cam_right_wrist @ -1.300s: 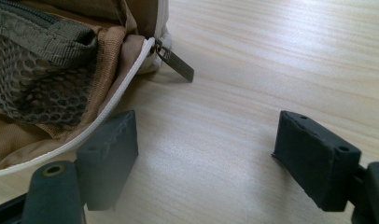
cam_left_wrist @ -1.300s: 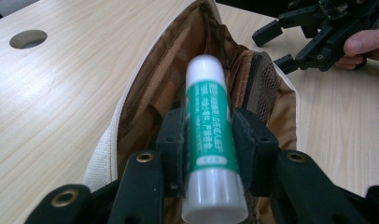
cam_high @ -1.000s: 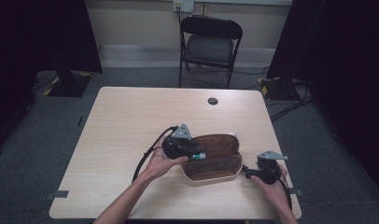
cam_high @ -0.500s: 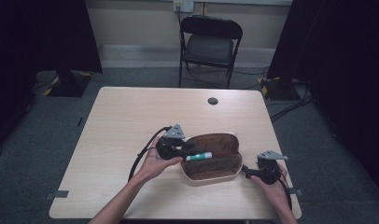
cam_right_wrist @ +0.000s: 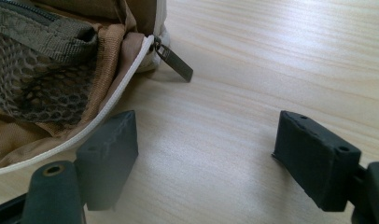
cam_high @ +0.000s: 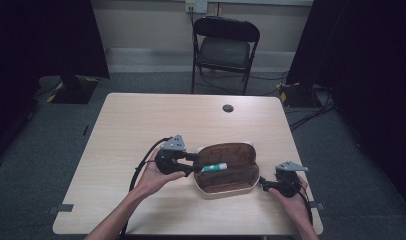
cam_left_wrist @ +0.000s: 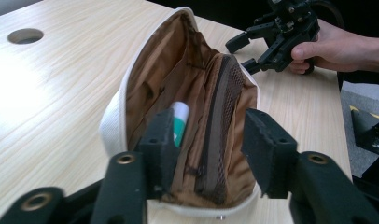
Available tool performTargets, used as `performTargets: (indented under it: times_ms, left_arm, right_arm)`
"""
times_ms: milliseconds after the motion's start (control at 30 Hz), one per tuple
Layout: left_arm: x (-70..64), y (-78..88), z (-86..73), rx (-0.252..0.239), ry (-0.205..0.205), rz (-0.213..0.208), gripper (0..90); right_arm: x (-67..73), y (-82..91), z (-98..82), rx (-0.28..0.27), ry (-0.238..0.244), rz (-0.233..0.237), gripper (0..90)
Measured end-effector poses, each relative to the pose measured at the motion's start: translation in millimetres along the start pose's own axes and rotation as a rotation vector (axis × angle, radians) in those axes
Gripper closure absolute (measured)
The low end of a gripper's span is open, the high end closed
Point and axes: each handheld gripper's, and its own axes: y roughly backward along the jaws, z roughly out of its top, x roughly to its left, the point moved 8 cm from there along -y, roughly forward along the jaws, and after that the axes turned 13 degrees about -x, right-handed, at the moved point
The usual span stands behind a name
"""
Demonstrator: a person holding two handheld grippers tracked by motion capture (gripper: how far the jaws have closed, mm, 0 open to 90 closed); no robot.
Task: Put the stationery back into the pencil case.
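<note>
Packing looks done: glue stick (cam_high: 214,167) lies inside the open pouch (cam_high: 226,184) mid-surface; left hand-held gripper (cam_left_wrist: 211,140) and right hand-held gripper (cam_right_wrist: 204,154) both gape empty. Zipping likely follows.

Light fell from overhead onto the table (cam_high: 141,125), while the surrounding room stayed dim, the curtains nearly black. The high view was soft and slightly grainy. In the left gripper view, strong glare washed out the tabletop at left, and the near jaws were blurred. In the right gripper view, the jaws cast soft shadows on the wood, with the far tabletop overexposed.
</note>
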Motion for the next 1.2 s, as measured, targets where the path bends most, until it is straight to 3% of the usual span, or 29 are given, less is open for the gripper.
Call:
performTargets:
  times_ms: [67, 267, 500, 667, 800, 900, 1067, 1200]
  left_arm:
    - [0.4, 7.2, -2.3, 0.002, -0.005, 0.019, 44.7]
    - [9.1, 27.7, -9.5, 0.018, -0.002, 0.077, 34.2]
    - [11.3, 54.5, -26.6, 0.036, 0.005, 0.122, 26.2]
    - [21.3, 73.8, -35.7, 0.037, 0.016, 0.179, 20.6]
    - [28.7, 89.6, -44.0, 0.019, 0.040, 0.208, 17.5]
    - [36.1, 103.0, -54.5, 0.034, 0.043, 0.254, 16.5]
    - [40.6, 122.5, -68.6, 0.048, 0.040, 0.283, 16.2]
    - [50.0, 137.7, -84.9, 0.051, 0.088, 0.325, 16.3]
  right_arm:
    - [0.0, 0.0, 0.0, 0.000, 0.000, 0.000, 20.6]
    - [0.0, 0.0, 0.0, 0.000, 0.000, 0.000, 20.5]
    - [0.0, 0.0, 0.0, 0.000, -0.001, -0.001, 20.6]
    - [0.1, 0.1, -0.1, 0.001, -0.001, -0.003, 20.5]
    - [0.1, 0.1, -0.1, 0.001, -0.001, -0.004, 20.5]
    - [0.2, 0.0, 0.0, 0.001, -0.001, -0.006, 20.4]
    - [0.7, -1.2, 0.6, 0.003, -0.004, -0.004, 20.2]
    - [0.8, -1.3, 0.7, 0.002, -0.004, -0.004, 20.2]
